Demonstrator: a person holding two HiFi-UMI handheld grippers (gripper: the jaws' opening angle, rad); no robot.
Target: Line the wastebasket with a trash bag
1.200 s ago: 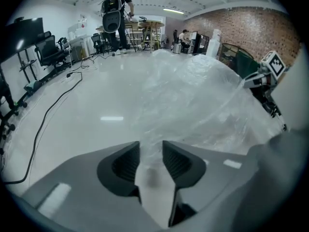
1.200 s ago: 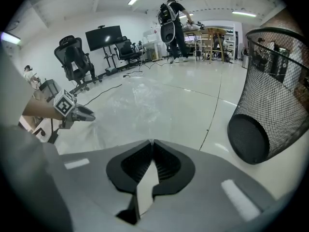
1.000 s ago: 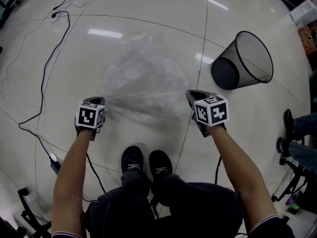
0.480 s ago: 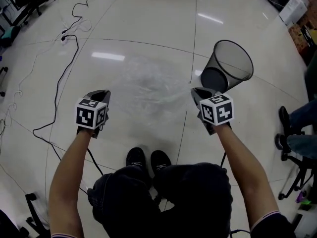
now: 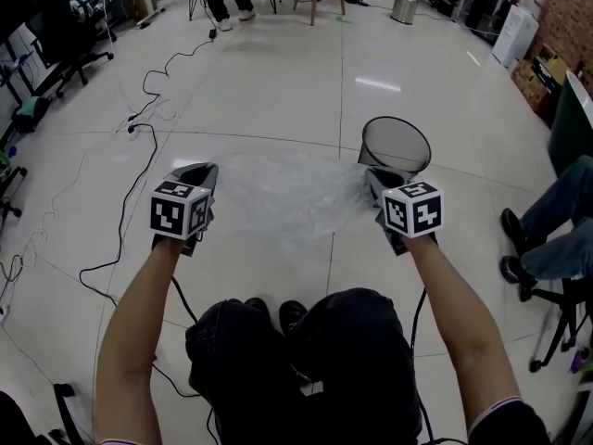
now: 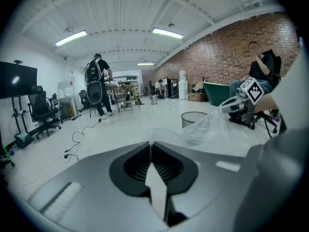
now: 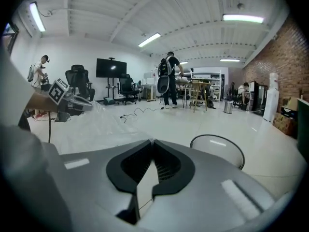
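Holding the trash bag (image 5: 283, 197) up off the floor (image 5: 278, 72), we have the left tool (image 5: 206, 170) pressed together on one edge of the clear film and the right tool (image 5: 375, 176) pinched shut on the opposite edge. The bag hangs between them as a wide, crumpled sheet. The mesh wastebasket (image 5: 396, 145) stands upright on the floor just beyond the right tool, its round mouth open and unlined.

As we judge it, the step in hand is bringing the bag over that mouth. To do it well we should keep both pinches firm, since thin film slips easily. We cannot tell from these views whether each tool grips one layer or both, and if both are caught the bag will not open. We would carry it across to the rim, slack enough to billow yet clear of the mesh, and lower the closed end inside first.
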